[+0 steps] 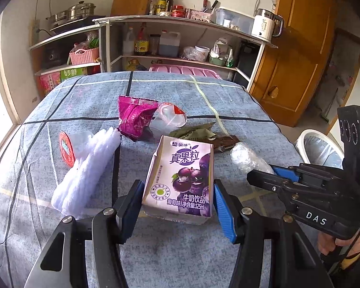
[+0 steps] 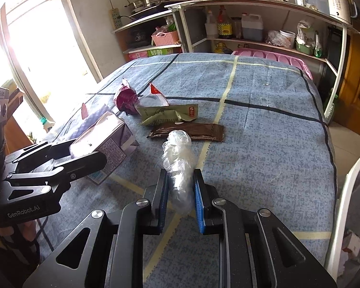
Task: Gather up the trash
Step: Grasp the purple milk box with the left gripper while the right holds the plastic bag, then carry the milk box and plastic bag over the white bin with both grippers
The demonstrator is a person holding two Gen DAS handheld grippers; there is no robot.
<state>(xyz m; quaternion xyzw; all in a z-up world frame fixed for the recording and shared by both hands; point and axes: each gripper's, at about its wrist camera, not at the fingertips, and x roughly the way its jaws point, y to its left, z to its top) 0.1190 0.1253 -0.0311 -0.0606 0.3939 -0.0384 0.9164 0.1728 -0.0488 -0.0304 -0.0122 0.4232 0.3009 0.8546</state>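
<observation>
A purple grape milk carton (image 1: 182, 180) lies on the blue checked tablecloth (image 1: 84, 110). My left gripper (image 1: 177, 206) straddles its near end, pads close beside it with small gaps. My right gripper (image 2: 180, 192) is shut on a crumpled clear plastic wad (image 2: 178, 158), also seen in the left wrist view (image 1: 247, 158). Other trash lies beyond: a magenta wrapper (image 1: 134, 117), a clear jelly cup (image 1: 168, 117), a green wrapper (image 2: 168, 115), a brown wrapper (image 2: 192, 132), a red lid (image 1: 66, 150) and white tissue (image 1: 88, 168).
A white bin (image 2: 343, 216) with a liner stands off the table's right edge; it also shows in the left wrist view (image 1: 316, 148). Kitchen shelves (image 1: 180, 21) with bottles stand behind the table. A wooden door (image 1: 300, 48) is at right.
</observation>
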